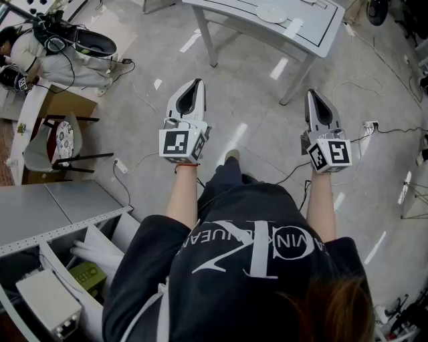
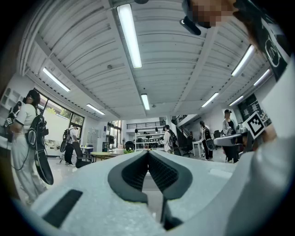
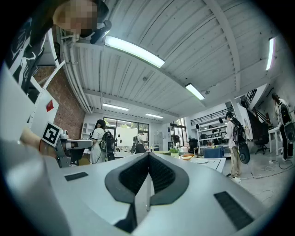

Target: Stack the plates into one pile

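The biggest thing here is the shiny gray floor [image 1: 254,100], and it fills most of the head view. At the top stands a pale table [image 1: 314,37] on thin legs. It is well apart from the person [image 1: 241,267], who stands in a dark shirt and looks down. At the left is a chair [image 1: 63,143] with a patterned seat, which I think has nothing to do with the job. The person holds both arms out in front, so the left gripper [image 1: 196,83] and the right gripper [image 1: 312,93] point ahead toward the table, about level, one on each side. The left gripper's own view shows its two dark jaws pressed together with nothing between them, and the right gripper's own view shows the same — both are closed and empty. I think they are held like this because the stacking has not begun, and the person has to walk up to the table first. The smallest thing is a round white shape on the table top, most likely a plate [image 1: 271,12] — it lies far from both grippers. I can make out only this one plate, so the others may be out of view.
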`<action>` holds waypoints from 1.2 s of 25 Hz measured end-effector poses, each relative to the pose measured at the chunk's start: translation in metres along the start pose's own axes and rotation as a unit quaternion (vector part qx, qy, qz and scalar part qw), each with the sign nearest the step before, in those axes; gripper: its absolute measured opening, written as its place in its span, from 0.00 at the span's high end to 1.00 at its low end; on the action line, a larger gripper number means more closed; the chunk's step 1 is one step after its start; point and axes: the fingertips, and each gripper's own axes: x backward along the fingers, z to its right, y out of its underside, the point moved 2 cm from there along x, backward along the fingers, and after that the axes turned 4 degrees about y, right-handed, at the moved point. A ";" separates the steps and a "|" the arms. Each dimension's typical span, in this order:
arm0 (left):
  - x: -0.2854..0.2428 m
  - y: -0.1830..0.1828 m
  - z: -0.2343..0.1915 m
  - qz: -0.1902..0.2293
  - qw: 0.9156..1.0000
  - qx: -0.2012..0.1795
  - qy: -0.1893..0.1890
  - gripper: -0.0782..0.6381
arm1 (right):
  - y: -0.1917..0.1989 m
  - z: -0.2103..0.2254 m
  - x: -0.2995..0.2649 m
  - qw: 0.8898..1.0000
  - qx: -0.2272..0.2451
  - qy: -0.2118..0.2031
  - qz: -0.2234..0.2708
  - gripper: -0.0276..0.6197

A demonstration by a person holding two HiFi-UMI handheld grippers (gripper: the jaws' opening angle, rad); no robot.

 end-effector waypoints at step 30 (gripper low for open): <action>-0.051 0.009 0.010 0.005 0.998 0.046 0.034 0.75 | 0.008 0.049 -0.005 0.999 -0.042 0.023 -0.015 0.77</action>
